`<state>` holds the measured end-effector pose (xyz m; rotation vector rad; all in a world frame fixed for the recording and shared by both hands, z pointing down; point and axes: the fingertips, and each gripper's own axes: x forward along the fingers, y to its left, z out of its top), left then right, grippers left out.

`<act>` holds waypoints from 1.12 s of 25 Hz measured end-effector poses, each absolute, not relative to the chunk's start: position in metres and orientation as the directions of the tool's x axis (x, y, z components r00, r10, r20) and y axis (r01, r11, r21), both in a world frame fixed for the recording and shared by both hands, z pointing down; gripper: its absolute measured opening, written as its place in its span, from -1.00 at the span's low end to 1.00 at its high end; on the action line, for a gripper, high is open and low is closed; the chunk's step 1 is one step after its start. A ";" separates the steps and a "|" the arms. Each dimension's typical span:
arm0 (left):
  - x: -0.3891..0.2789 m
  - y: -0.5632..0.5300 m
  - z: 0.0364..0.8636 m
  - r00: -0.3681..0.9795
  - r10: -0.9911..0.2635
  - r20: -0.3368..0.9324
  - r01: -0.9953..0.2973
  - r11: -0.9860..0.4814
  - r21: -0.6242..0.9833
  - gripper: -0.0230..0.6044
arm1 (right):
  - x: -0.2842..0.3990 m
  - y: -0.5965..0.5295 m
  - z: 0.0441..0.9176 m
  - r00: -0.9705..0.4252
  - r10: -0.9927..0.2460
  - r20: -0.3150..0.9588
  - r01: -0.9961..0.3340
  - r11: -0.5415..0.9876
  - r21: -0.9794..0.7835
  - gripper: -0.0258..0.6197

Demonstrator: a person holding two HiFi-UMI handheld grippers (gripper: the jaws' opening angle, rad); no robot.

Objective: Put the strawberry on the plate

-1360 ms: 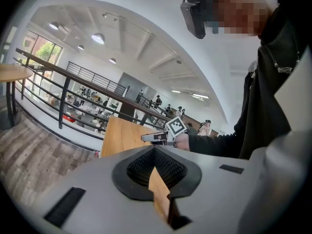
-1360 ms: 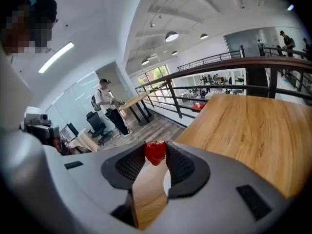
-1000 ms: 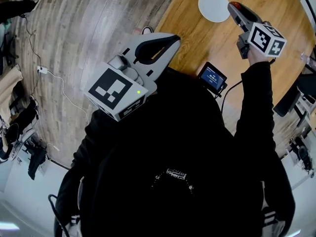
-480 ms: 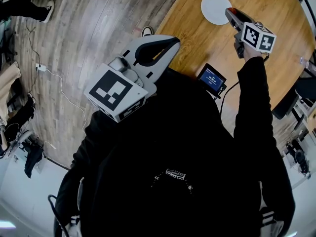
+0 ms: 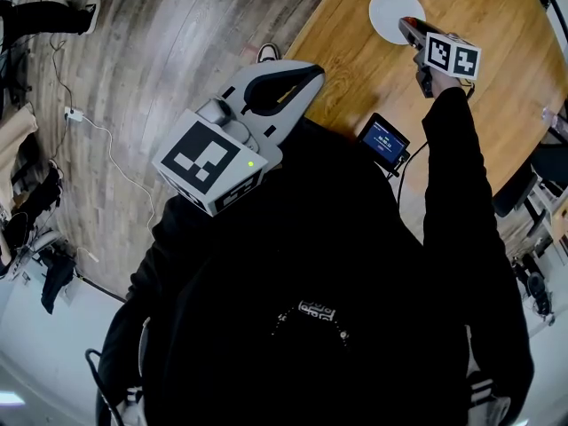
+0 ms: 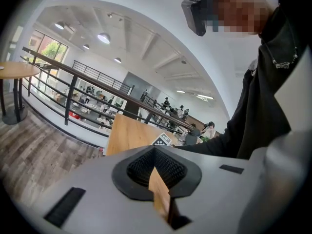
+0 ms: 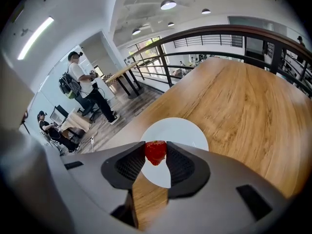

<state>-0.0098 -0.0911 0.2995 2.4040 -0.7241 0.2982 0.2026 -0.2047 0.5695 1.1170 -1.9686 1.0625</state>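
Right tongs (image 7: 155, 148) moved forward over plate (image 7: 184, 129), strawberry (image 7: 156, 154) clamped between them

An open-plan office mezzanine: black railing (image 7: 214, 31), wooden table (image 7: 243, 106), round ceiling lights (image 7: 168, 4).

We note round light-brown wooden table (image 5: 355, 60) standing on grey-brown plank floor (image 5: 169, 34). Flat white round plate (image 5: 389, 9) lies directly on tabletop, near one edge. Small black device with blue screen (image 5: 383, 140) sits at table's rim; we cannot tell whether it rests there. White cable (image 5: 111, 153) trails across floor.
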 end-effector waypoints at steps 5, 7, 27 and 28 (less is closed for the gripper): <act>-0.014 -0.091 0.300 0.821 -0.432 0.373 -0.569 -0.664 0.484 -0.92 | 0.204 -0.201 0.589 -0.423 -0.342 0.839 -0.894 0.309 -0.325 -0.47; -0.015 -0.092 0.300 0.819 -0.436 0.373 -0.572 -0.661 0.485 -0.92 | 0.205 -0.201 0.595 -0.417 -0.331 0.846 -0.895 0.314 -0.318 -0.47; -0.009 -0.089 0.305 0.827 -0.420 0.373 -0.560 -0.667 0.492 -0.92 | 0.213 -0.197 0.615 -0.355 -0.322 0.878 -0.907 0.346 -0.239 -0.41; -0.009 -0.090 0.304 0.829 -0.418 0.372 -0.558 -0.668 0.492 -0.92 | 0.213 -0.198 0.613 -0.355 -0.328 0.876 -0.908 0.343 -0.239 -0.37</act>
